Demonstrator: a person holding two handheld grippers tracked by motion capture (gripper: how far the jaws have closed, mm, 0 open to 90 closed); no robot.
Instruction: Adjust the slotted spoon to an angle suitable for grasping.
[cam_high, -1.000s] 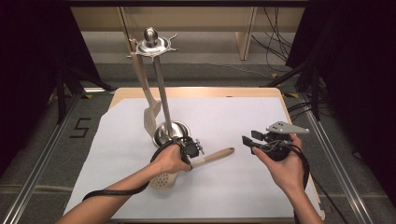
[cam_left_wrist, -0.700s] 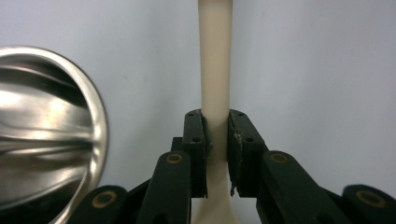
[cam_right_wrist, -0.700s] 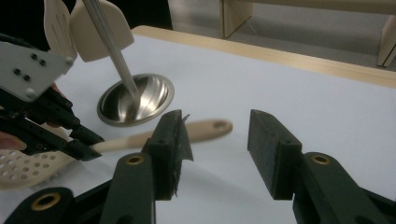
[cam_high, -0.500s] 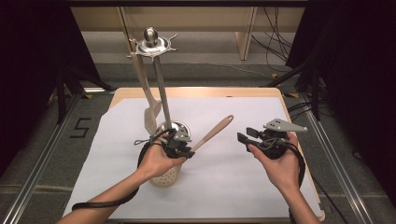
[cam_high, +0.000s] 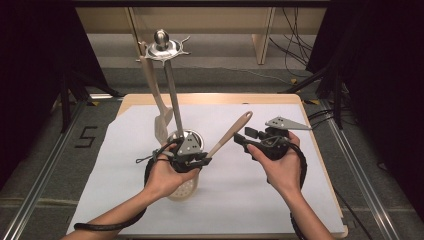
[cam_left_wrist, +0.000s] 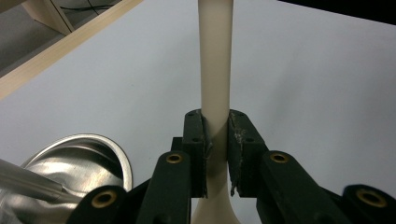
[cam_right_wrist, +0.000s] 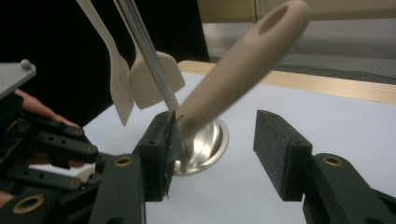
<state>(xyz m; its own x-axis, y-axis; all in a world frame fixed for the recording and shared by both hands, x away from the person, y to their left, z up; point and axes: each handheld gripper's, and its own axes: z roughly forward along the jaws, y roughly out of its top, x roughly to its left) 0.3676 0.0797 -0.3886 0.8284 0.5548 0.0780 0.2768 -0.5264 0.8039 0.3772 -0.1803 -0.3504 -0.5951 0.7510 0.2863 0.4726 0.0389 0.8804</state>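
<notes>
The left tool (cam_high: 192, 159) is clenched on the cream handle of a slotted spoon (cam_high: 229, 135); in the left gripper view its two jaws press against opposite sides of that handle (cam_left_wrist: 215, 70). The spoon's perforated round head (cam_high: 184, 190) sits low, just under the left hand (cam_high: 165, 175), close to the white sheet; whether it touches the sheet cannot be told. The handle rises at a tilt, up and toward the right tool (cam_high: 247, 136), and ends in a rounded tip with an oblong hanging slot (cam_right_wrist: 273, 18). The right tool is released: in the right gripper view its jaws stand well apart, with the spoon handle passing in front of the gap, nearer the left jaw. The right hand (cam_high: 280, 167) holds this tool above the desk (cam_high: 210, 99), near the handle tip. A metal utensil stand (cam_high: 170, 95) rises from a round polished base (cam_right_wrist: 205, 140) just beside the left tool. Its hook ring (cam_high: 162, 47) at the top carries a cream spatula (cam_high: 159, 110), which hangs down beside the pole; the right gripper view shows two hanging blades, a narrow one (cam_right_wrist: 119, 88) and a broader one (cam_right_wrist: 156, 77). The base dish holds nothing visible apart from the pole. A white sheet (cam_high: 260, 200) covers most of the desk.
</notes>
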